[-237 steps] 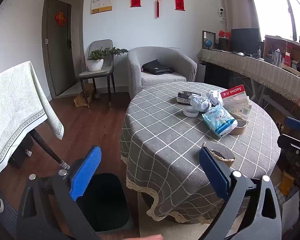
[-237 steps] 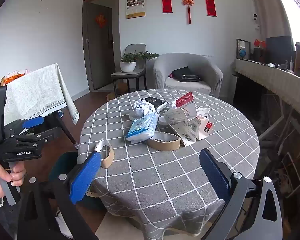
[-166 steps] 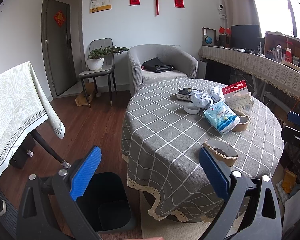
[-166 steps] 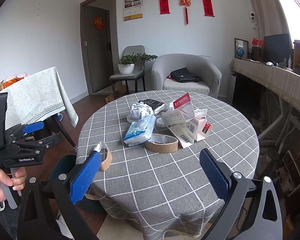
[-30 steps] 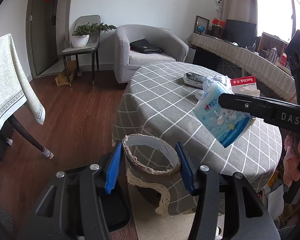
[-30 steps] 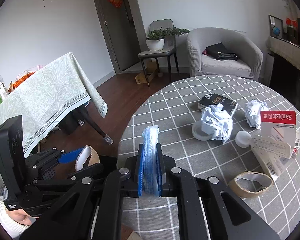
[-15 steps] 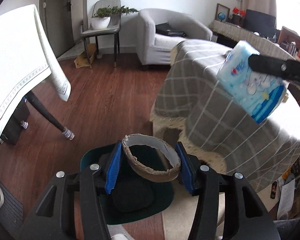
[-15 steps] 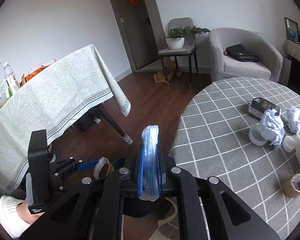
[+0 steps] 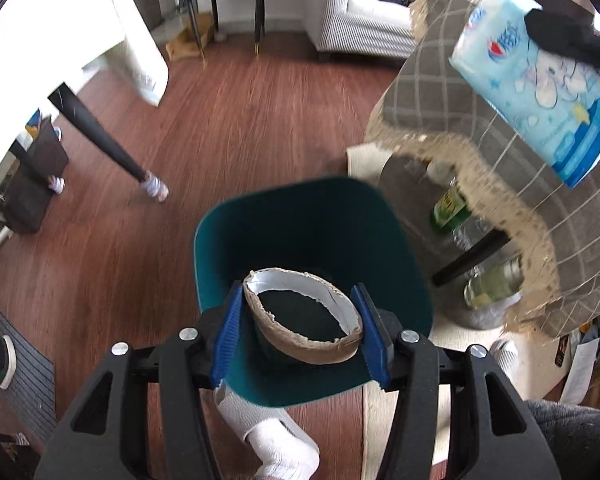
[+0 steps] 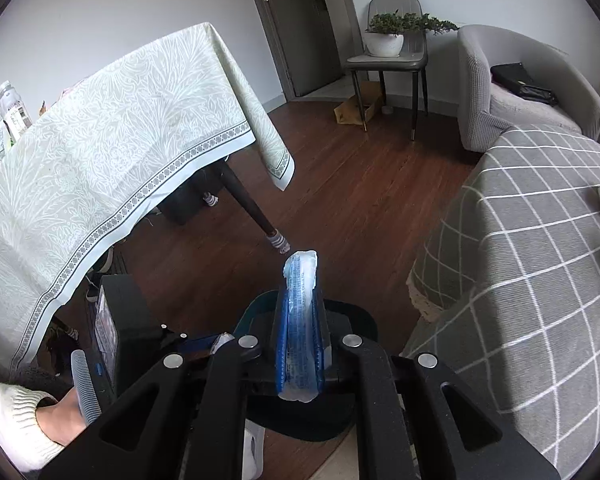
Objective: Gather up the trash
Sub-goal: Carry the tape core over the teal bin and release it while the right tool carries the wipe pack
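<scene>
The left hand-held gripper (image 9: 298, 330), clamping a torn brown cardboard tape ring (image 9: 302, 317), hangs directly over the dark teal plastic bin (image 9: 300, 220), nearer than the right hand-held gripper (image 10: 299, 344) holding the blue tissue packet (image 10: 300, 312) at two o'clock.

The right gripper (image 10: 300, 344) is pinching a blue pack (image 10: 300, 320) edge-on above a dark bin (image 10: 356, 316), beside the checked table (image 10: 540, 280).
</scene>
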The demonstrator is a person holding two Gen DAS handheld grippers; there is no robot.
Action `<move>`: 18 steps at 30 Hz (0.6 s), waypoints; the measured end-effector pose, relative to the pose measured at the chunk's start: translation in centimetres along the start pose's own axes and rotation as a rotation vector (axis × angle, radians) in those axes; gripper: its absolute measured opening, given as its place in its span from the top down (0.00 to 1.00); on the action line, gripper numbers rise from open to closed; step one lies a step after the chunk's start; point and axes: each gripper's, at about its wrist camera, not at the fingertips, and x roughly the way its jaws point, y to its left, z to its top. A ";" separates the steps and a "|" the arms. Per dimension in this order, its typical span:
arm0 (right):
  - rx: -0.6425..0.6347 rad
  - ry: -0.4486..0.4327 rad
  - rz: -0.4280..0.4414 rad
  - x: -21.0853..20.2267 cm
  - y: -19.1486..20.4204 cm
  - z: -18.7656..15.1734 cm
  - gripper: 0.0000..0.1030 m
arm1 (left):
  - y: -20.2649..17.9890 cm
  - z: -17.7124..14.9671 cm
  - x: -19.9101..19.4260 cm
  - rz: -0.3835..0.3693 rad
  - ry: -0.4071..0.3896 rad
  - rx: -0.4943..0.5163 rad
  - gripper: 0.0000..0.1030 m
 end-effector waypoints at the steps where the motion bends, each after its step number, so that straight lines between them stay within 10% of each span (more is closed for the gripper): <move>1: -0.003 0.010 0.002 0.5 0.3 0.0 0.90 | 0.3 -0.2 0.3 0.000 0.009 0.000 0.44; 18: 0.006 0.164 -0.004 8.3 1.8 -0.7 0.90 | 3.6 -1.1 0.0 -0.012 0.000 -0.011 0.32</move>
